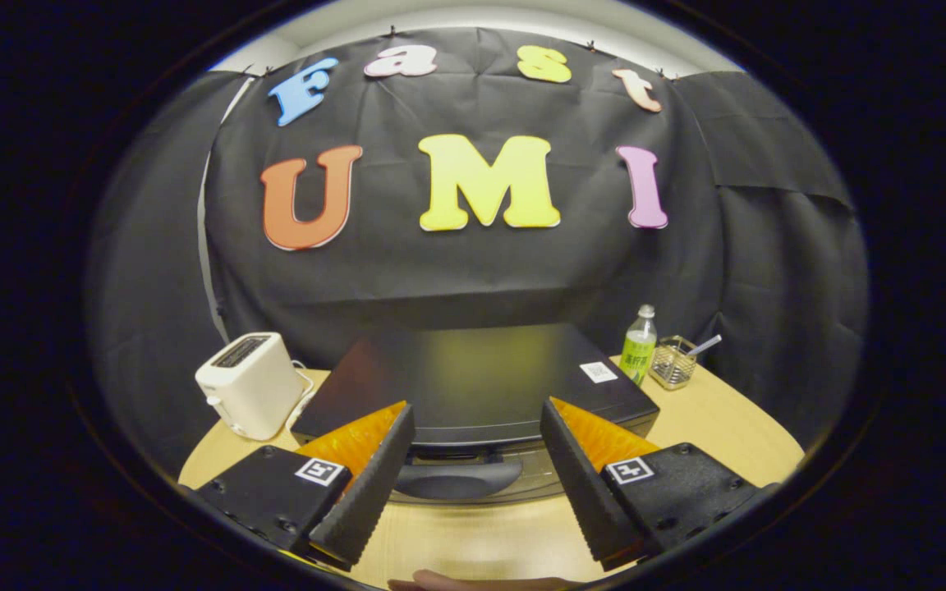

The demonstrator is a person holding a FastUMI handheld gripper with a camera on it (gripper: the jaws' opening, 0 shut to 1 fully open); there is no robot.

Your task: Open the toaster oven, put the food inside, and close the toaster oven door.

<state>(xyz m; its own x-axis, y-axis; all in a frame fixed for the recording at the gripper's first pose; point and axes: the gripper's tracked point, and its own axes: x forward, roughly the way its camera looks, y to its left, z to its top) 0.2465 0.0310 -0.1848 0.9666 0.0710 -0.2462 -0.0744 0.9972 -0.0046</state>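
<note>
A black, boxy metal toaster oven [473,386] sits on the pale wooden tabletop [719,419], just ahead of the gripper [473,460], whose jaws are spread and empty. Its dark curved door handle [456,478] lies between them: rigid, probably smooth, best grasped mid-bar.

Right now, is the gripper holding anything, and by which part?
Nothing is held. The gripper is open, its fingers spread on either side of the dark handle of the black toaster oven, not touching it.
</note>
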